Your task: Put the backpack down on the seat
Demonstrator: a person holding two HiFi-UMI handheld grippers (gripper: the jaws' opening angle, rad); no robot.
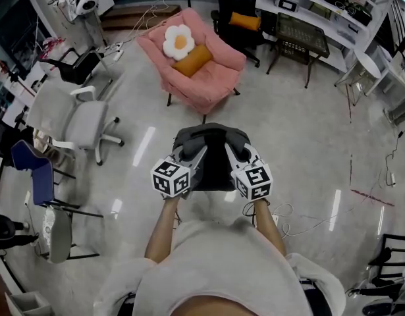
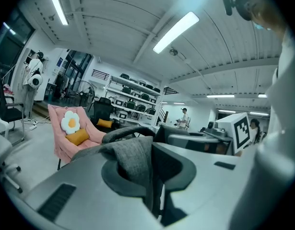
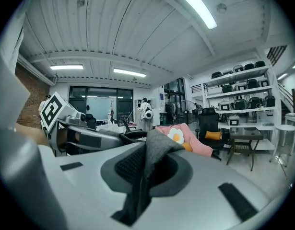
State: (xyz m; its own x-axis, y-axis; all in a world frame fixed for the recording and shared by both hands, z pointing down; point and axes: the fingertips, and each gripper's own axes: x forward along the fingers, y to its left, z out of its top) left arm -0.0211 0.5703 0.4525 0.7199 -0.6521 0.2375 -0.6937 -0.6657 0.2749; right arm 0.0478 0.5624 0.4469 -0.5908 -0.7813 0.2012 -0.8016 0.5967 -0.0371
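A dark grey backpack (image 1: 211,151) hangs between my two grippers above the pale floor. My left gripper (image 1: 189,155) is shut on grey backpack fabric (image 2: 133,159), which fills its jaws. My right gripper (image 1: 236,154) is shut on another fold of the backpack (image 3: 152,159). The seat is a pink armchair (image 1: 205,78) straight ahead, apart from the bag, with a daisy-shaped cushion (image 1: 178,41) and an orange cushion (image 1: 192,60) on it. The armchair (image 2: 58,123) shows left of the jaws in the left gripper view, and the armchair (image 3: 197,143) shows just right of the fold in the right gripper view.
A grey office chair (image 1: 77,120) stands at the left, a blue chair (image 1: 34,176) nearer. A black chair with an orange cushion (image 1: 238,18) and a dark side table (image 1: 299,38) stand behind the armchair. Shelving (image 1: 334,5) lines the back right. Cables (image 1: 301,219) lie on the floor.
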